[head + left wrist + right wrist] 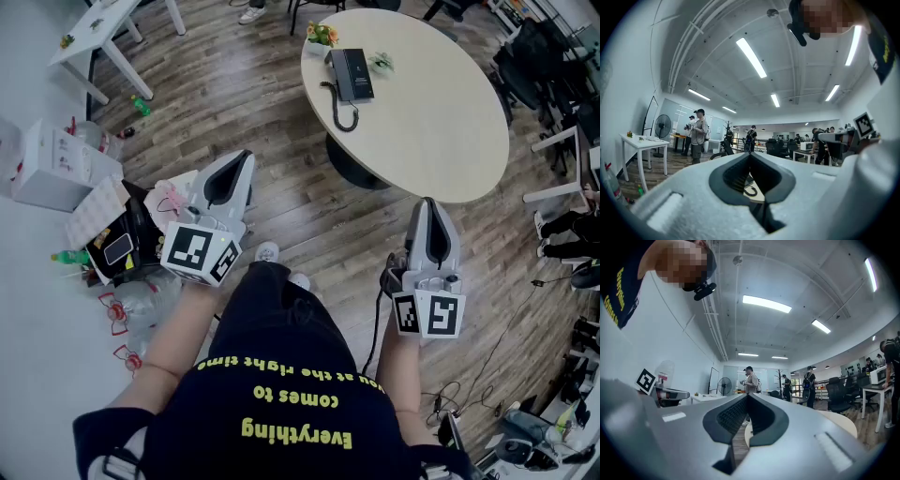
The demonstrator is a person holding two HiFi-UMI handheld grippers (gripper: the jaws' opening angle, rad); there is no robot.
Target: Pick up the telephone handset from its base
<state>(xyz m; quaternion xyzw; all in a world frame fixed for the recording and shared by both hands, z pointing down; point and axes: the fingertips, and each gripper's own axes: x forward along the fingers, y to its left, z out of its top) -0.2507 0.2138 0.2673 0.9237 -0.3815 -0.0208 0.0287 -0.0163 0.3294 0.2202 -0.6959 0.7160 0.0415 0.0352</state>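
The wooden floor (234, 94) takes up most of the head view, and on it stands a round pale bench (441, 103), well ahead of the person. The left gripper (239, 161) and the right gripper (427, 202) are both held close to the body over the floor, well short of the bench's near edge. Each gripper view shows the fingers (733, 176) of the left and the fingers (733, 416) of the right pressed together with nothing between them. The black telephone (352, 73) sits near the far left edge of the bench. Its handset (337, 70) seems to lie on the base, and the coiled cord (343, 117) trails toward the near edge. The task looks barely begun: this is the approach. The next move probably calls for stepping up to the bench, opening one pair of fingers and lining them across the handset.
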